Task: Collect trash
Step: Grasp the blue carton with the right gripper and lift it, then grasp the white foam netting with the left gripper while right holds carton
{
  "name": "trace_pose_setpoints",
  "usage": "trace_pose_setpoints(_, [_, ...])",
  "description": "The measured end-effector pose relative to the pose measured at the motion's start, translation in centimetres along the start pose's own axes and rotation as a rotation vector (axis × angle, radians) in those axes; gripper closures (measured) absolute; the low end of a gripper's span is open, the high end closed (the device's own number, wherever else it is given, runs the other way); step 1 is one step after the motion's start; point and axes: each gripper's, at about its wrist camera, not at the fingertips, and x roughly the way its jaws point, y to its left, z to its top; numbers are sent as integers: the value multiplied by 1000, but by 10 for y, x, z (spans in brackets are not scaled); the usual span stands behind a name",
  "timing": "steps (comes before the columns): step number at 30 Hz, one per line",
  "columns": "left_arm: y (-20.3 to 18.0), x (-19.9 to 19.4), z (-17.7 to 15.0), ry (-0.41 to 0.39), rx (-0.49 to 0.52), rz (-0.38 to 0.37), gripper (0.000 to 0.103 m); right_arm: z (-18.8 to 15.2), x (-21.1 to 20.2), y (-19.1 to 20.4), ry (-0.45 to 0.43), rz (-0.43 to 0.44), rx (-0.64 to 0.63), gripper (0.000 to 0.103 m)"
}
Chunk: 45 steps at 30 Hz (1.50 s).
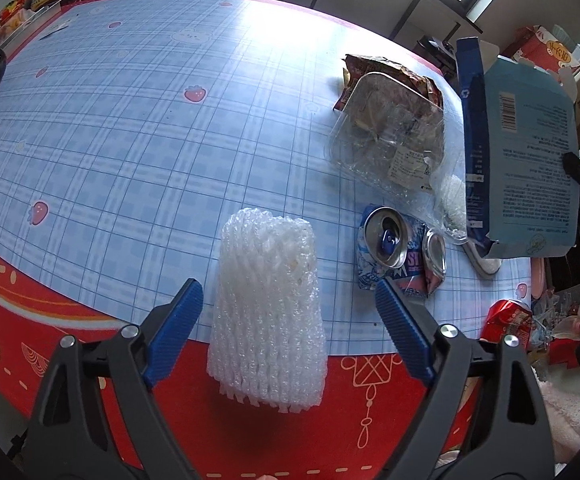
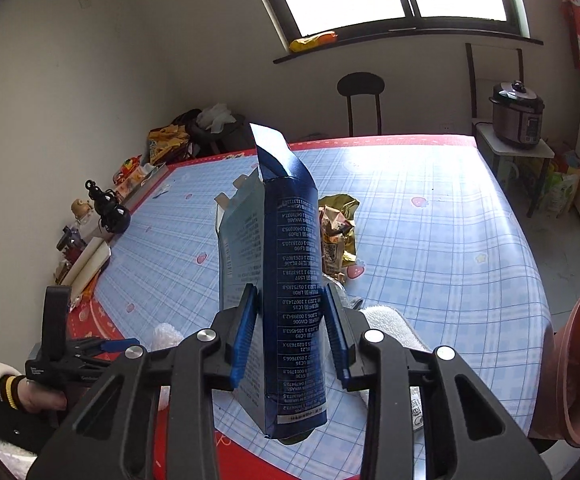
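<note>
Fingers of your left gripper (image 1: 290, 320) are standing wide apart with the foam net (image 1: 268, 304) lying between them untouched, its long axis running straight away from you along the table (image 1: 138, 128) edge. Your right gripper (image 2: 290, 328) is squeezing one blue carton (image 2: 290, 280), lifted clear. You are also looking at two crushed cans (image 1: 402, 252), possibly one clear tray (image 1: 390, 140).
</note>
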Motion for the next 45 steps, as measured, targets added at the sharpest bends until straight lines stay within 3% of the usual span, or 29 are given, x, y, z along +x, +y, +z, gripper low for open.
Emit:
trace_pose_setpoints(4, [4, 5, -2, 27, -15, -1, 16, -10, -19, 10, -66, -18, 38, 70])
trace_pose_setpoints(14, [14, 28, -8, 128, -76, 4, 17, -37, -49, 6, -116, -124, 127, 70])
trace_pose_setpoints(22, [21, 39, -11, 173, -110, 6, 46, -53, -64, 3, -139, -184, 169, 70])
trace_pose_setpoints(30, [26, 24, -4, 124, -105, -4, 67, -60, -71, -7, -175, -204, 230, 70])
trace_pose_setpoints(39, [15, -29, 24, -75, -16, 41, 69, -61, -110, -30, -302, -260, 283, 70])
trace_pose_setpoints(45, [-23, -63, 51, -192, 71, 22, 69, -75, -154, -64, -391, -334, 358, 70])
